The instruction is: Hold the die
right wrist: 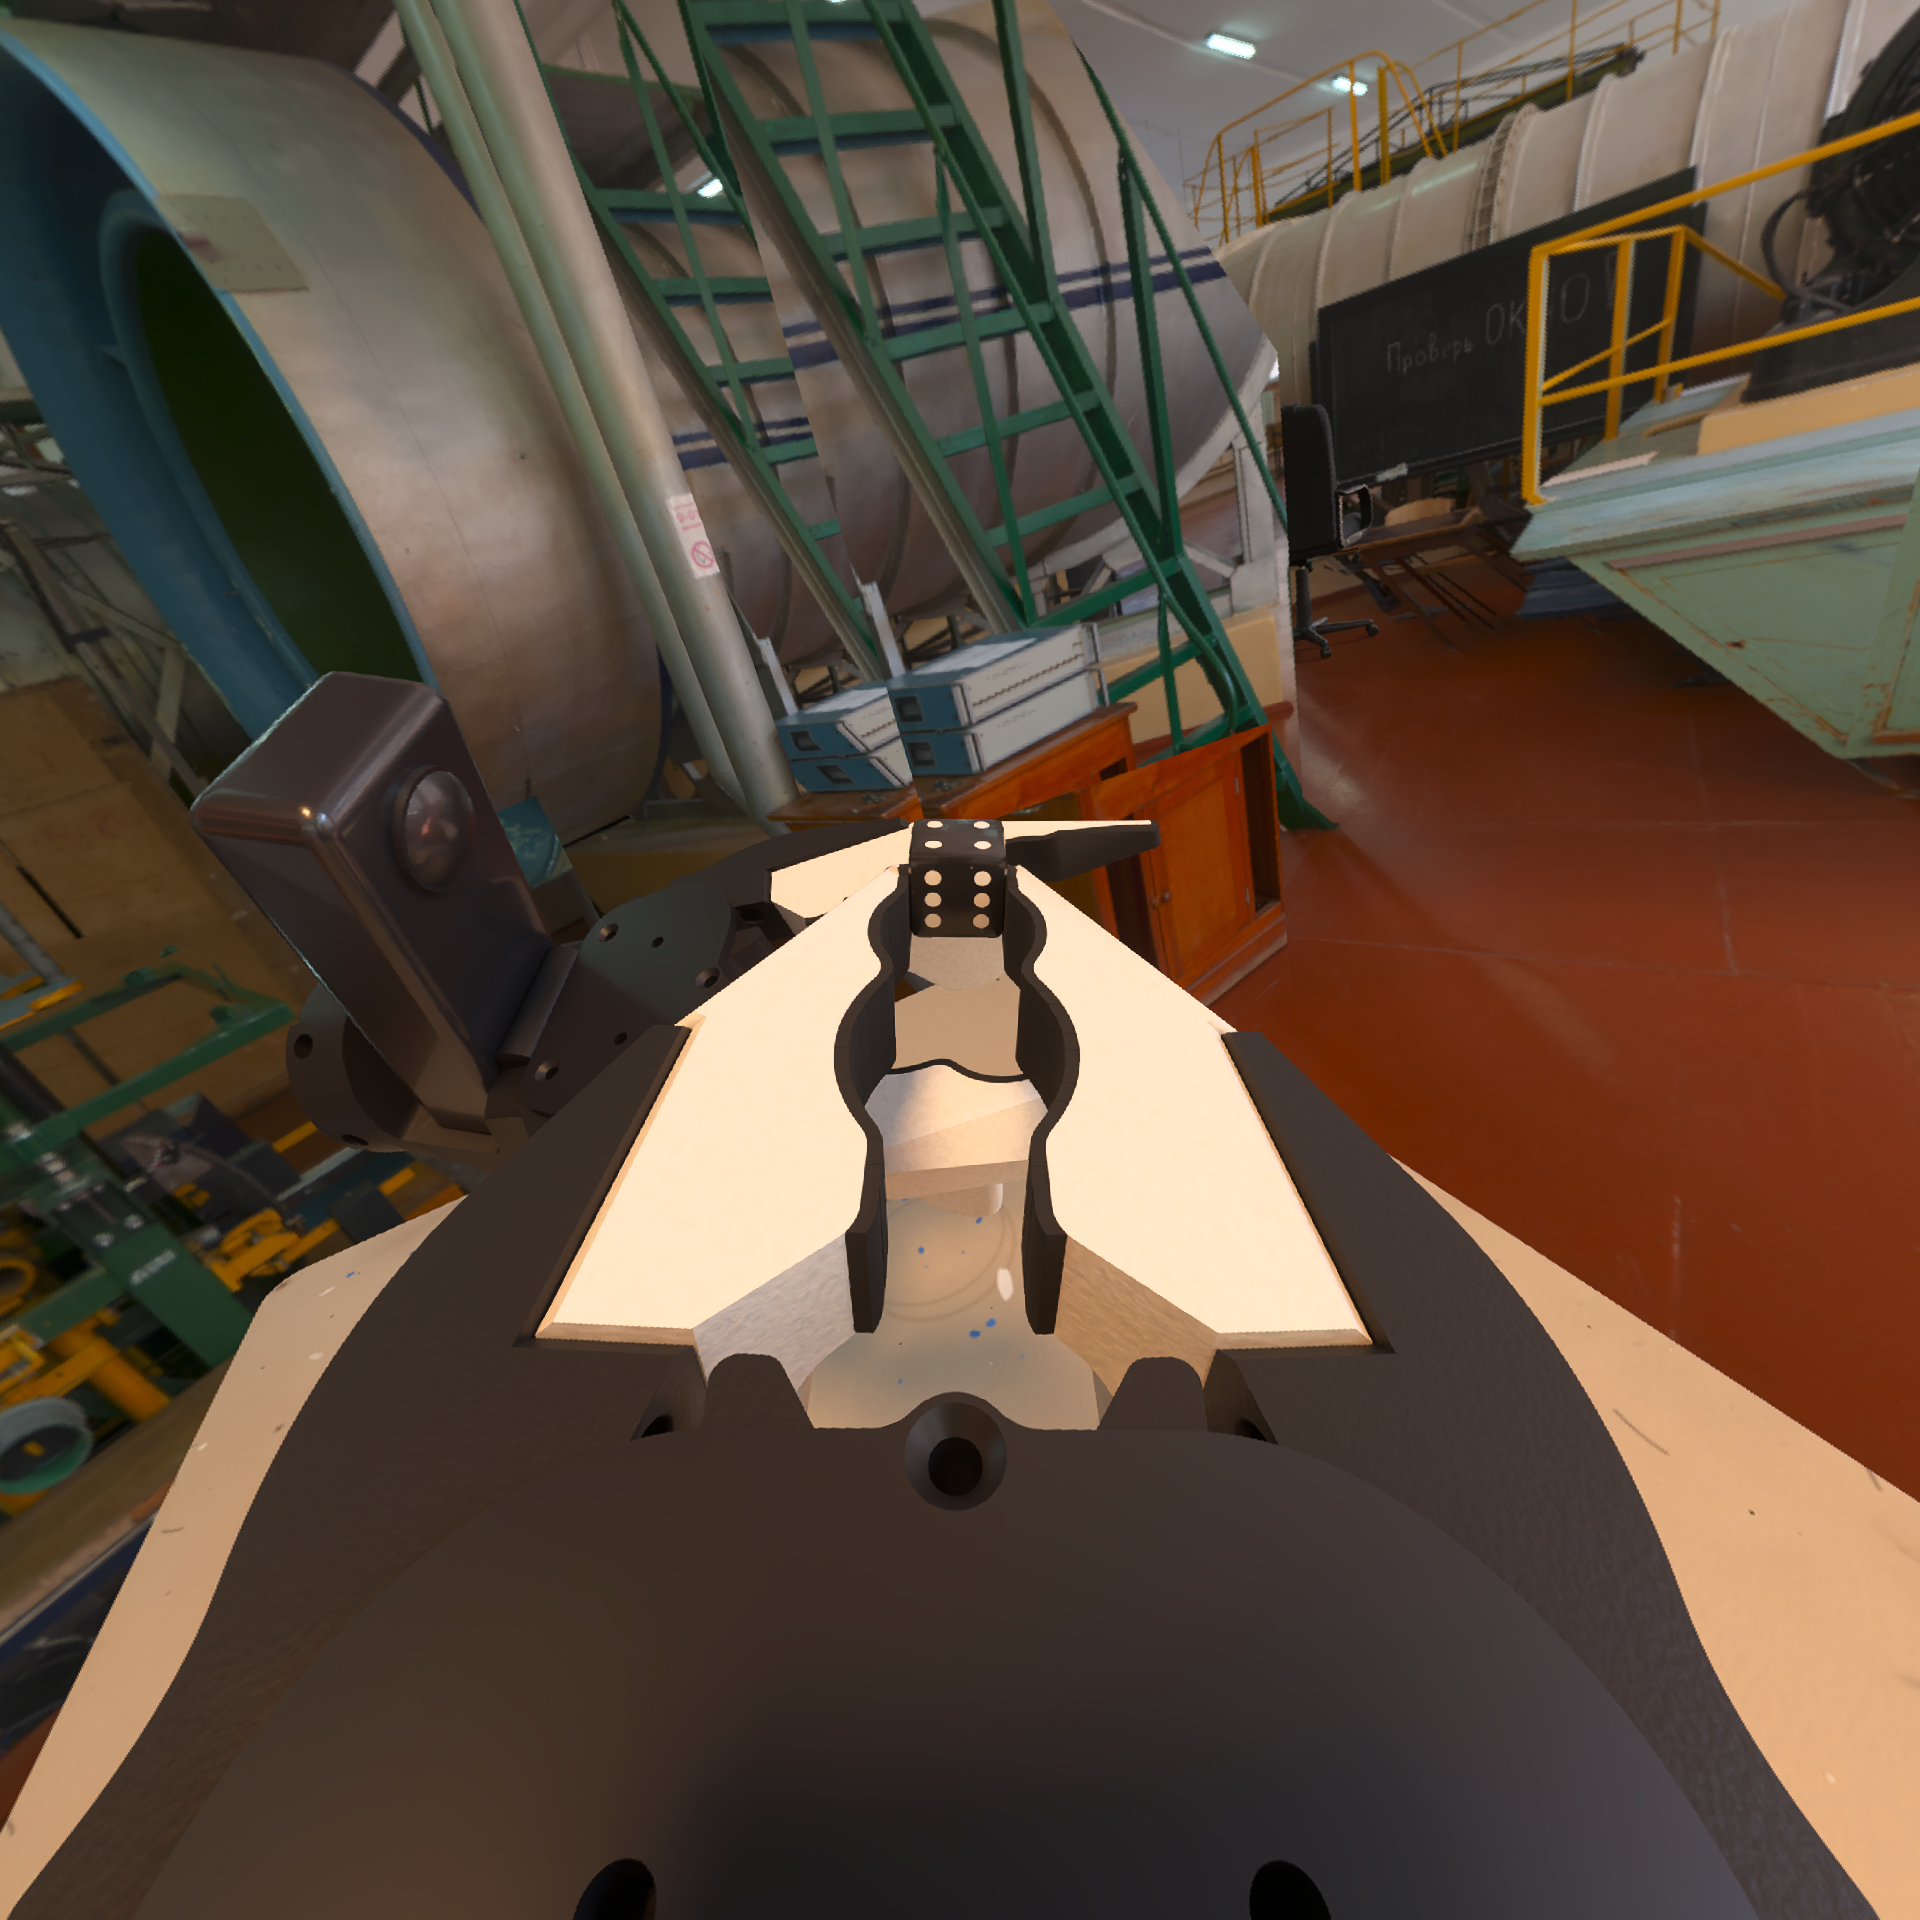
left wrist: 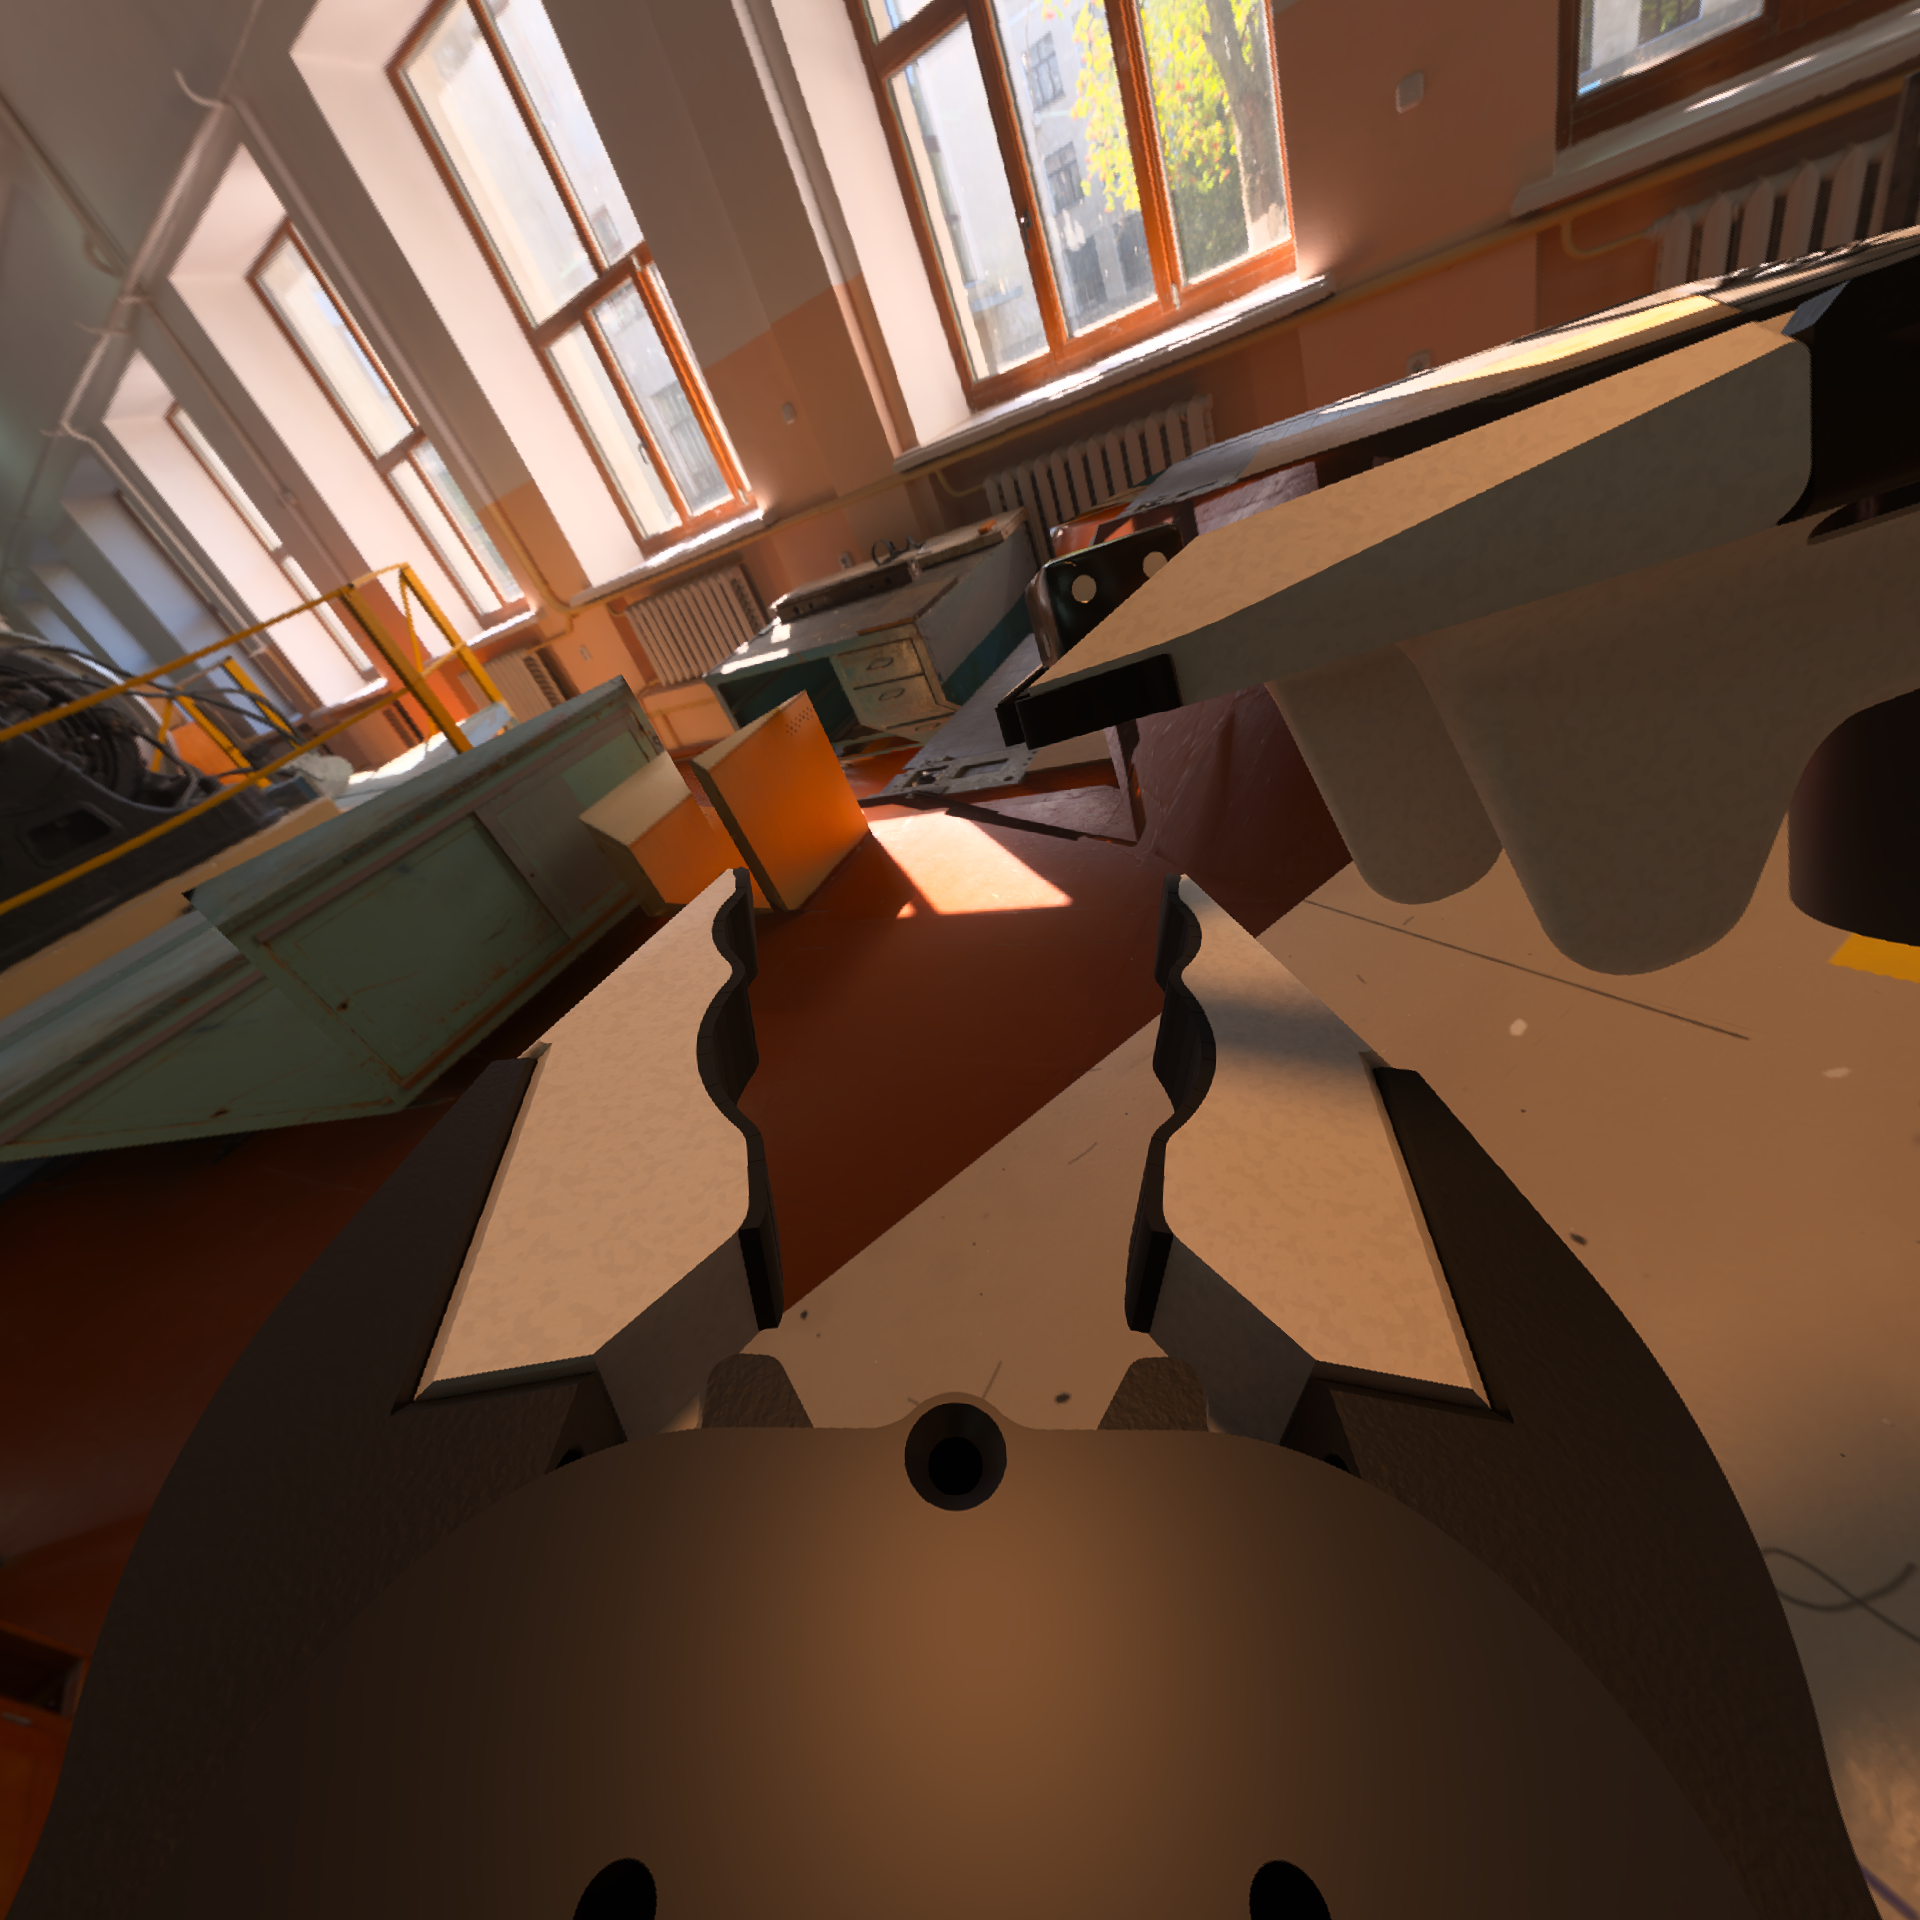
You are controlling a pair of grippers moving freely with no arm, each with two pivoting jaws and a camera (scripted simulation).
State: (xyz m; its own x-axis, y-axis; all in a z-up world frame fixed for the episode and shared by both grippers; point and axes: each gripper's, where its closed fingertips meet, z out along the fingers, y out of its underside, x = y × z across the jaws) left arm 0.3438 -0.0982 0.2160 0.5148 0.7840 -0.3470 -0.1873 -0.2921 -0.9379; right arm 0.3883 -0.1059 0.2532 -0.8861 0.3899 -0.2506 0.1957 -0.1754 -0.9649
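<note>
The die (right wrist: 956, 878) is black with white pips. My right gripper (right wrist: 958, 883) is shut on it, pinching it between the fingertips above the pale table (right wrist: 1766, 1475). In the left wrist view the die (left wrist: 1091, 582) shows at the upper right, partly hidden behind one of the right gripper's fingers (left wrist: 1455, 540). My left gripper (left wrist: 954, 935) is open and empty, lower than the die and to its left, over the table's edge (left wrist: 1455, 1195). Its camera housing (right wrist: 395, 883) shows just beyond the right gripper in the right wrist view.
The red-brown floor (left wrist: 935, 1039) lies past the table edge. Green cabinets (left wrist: 364, 956), orange boxes (left wrist: 790, 800), a green stair frame (right wrist: 935, 364) and a wooden cupboard (right wrist: 1195, 831) stand far off in the hall.
</note>
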